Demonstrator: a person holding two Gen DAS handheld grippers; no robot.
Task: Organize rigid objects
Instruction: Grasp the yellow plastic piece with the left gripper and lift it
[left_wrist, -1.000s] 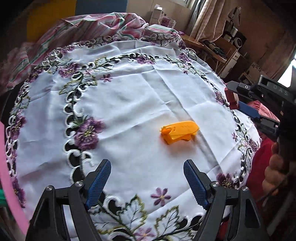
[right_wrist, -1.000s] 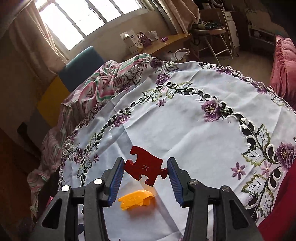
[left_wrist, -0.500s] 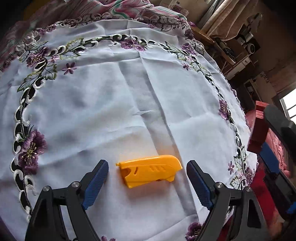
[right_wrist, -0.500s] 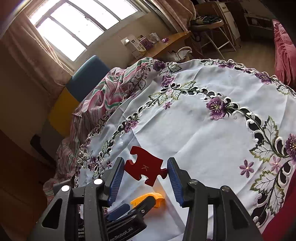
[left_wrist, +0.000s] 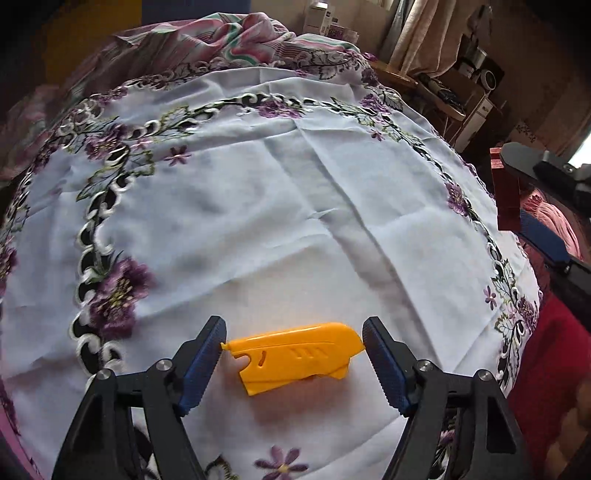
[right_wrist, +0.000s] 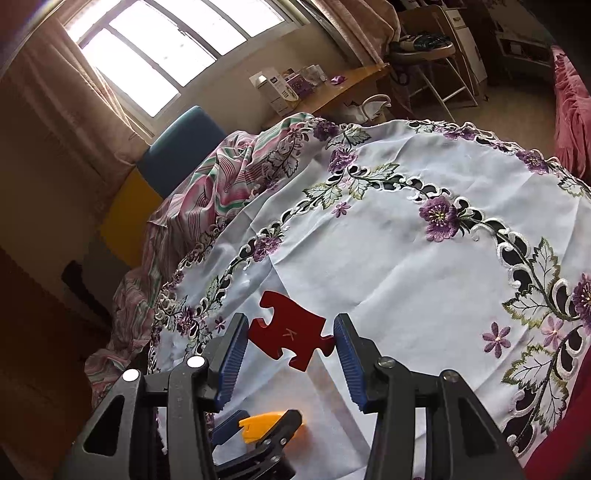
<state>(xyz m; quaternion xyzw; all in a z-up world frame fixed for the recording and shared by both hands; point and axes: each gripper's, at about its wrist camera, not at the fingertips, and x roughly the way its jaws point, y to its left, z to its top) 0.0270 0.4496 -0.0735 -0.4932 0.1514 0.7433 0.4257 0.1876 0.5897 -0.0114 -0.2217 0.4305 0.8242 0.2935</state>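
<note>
An orange plastic piece (left_wrist: 295, 360) lies flat on the white embroidered tablecloth (left_wrist: 295, 206). My left gripper (left_wrist: 292, 352) straddles it lengthwise, its jaws closing; the blue pads (left_wrist: 201, 363) stand right at the piece's two ends, and I see no firm squeeze. My right gripper (right_wrist: 290, 345) is shut on a red jigsaw piece (right_wrist: 290, 334) marked K and holds it above the cloth. That red piece (left_wrist: 506, 192) also shows at the right edge of the left wrist view. Low in the right wrist view are the orange piece (right_wrist: 264, 424) and a left finger (right_wrist: 273, 432).
A striped pink cloth (right_wrist: 229, 184) is bunched at the table's far side. Behind it stand a blue and yellow chair back (right_wrist: 173, 151) and a wooden desk (right_wrist: 351, 83) with boxes. Red fabric (left_wrist: 554, 369) lies beyond the near right edge.
The left gripper moved over the orange piece and lowered around it, jaws narrowing to its ends. The right gripper kept the red piece in place.
</note>
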